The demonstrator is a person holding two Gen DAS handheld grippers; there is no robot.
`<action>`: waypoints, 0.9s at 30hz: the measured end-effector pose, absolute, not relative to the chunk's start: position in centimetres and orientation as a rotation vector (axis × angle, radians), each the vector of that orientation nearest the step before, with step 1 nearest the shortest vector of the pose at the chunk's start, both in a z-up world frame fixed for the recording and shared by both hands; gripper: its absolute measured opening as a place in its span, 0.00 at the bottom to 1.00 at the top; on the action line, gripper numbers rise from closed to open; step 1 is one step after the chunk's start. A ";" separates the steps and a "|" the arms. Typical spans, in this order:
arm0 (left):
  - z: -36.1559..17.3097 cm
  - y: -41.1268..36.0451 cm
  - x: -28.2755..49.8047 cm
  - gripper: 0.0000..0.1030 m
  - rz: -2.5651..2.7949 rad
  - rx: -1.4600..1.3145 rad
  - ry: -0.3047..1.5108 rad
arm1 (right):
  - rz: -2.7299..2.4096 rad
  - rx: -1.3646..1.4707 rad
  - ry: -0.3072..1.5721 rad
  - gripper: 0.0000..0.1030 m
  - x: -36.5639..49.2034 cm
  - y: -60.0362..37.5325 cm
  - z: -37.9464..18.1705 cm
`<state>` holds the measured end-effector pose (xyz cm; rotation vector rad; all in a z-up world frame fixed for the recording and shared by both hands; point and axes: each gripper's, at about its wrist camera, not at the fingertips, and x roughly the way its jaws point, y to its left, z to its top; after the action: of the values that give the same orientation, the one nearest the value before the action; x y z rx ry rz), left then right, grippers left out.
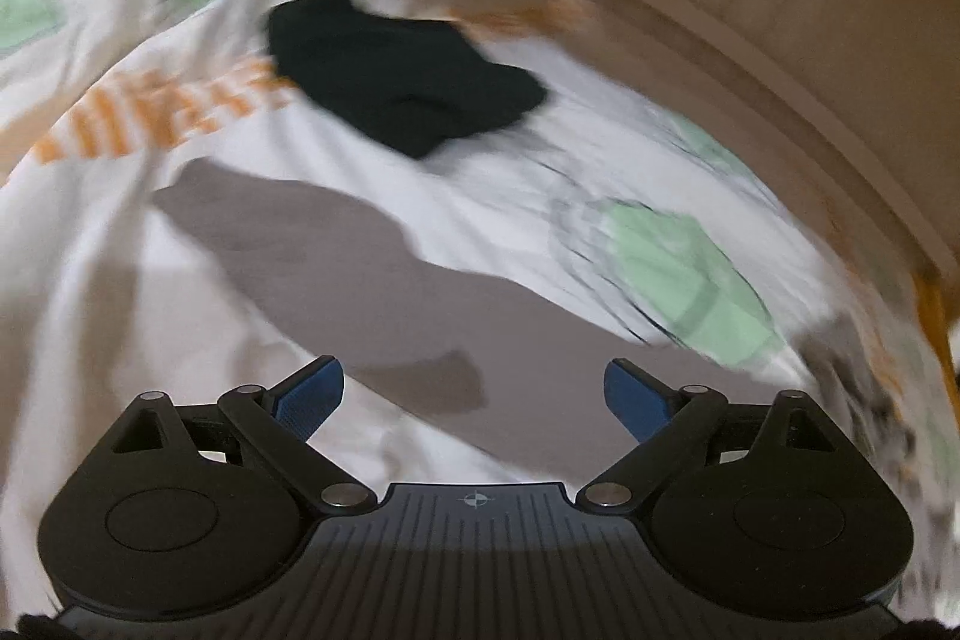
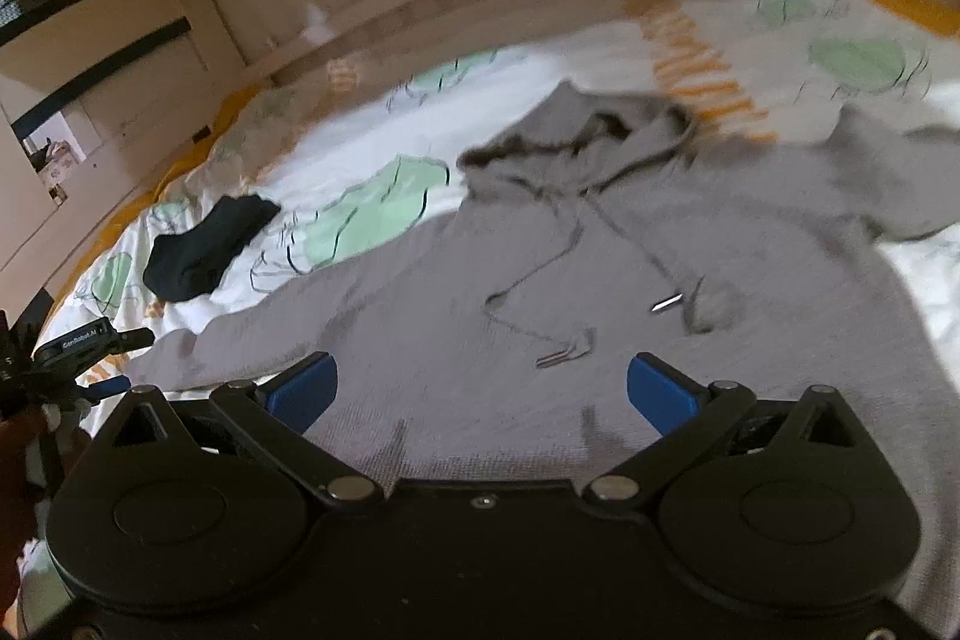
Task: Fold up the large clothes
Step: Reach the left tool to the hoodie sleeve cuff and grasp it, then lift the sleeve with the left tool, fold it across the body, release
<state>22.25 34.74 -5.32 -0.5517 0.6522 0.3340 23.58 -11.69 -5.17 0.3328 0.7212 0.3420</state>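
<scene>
Hoodie (image 2: 600, 280) spread on bedsheet (image 2: 372, 148), both tongs (image 1: 474, 394) (image 2: 480, 388) agape

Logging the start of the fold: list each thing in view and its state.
Grey hoodie: spread flat, front up, hood open, sleeves out, unfolded.
Drawstrings: loose on the chest.
Black garment: crumpled, apart from the hoodie.
Patterned bedsheet: wrinkled under both.
Left gripper: open, empty, over a sleeve.
Right gripper: open, empty, over the hoodie's body.
</scene>
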 end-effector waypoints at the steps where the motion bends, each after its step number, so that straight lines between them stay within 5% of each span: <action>1: -5.8 36.1 22.2 0.91 0.358 -0.577 0.648 | 0.346 0.343 0.729 1.00 24.0 -11.6 -5.5; 15: -9.7 43.9 24.6 0.72 0.451 -0.664 0.637 | 0.423 0.387 0.865 0.99 26.9 -9.0 -8.7; 17: -9.9 44.3 25.2 0.61 0.440 -0.697 0.630 | 0.429 0.376 0.870 0.99 27.0 -8.8 -8.8; 19: -10.2 44.6 25.6 0.18 0.456 -0.721 0.617 | 0.427 0.363 0.875 0.99 27.0 -8.5 -8.9; 20: -10.3 44.7 25.7 0.09 0.469 -0.725 0.621 | 0.421 0.355 0.881 0.99 27.1 -8.4 -8.9; 27: -7.1 44.2 24.2 0.08 0.414 -0.689 0.534 | 0.391 0.292 0.948 0.96 28.3 -7.5 -8.9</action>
<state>24.18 44.23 -7.08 -0.6886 0.5336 0.4142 28.35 -7.52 -8.86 0.2919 0.9483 0.3905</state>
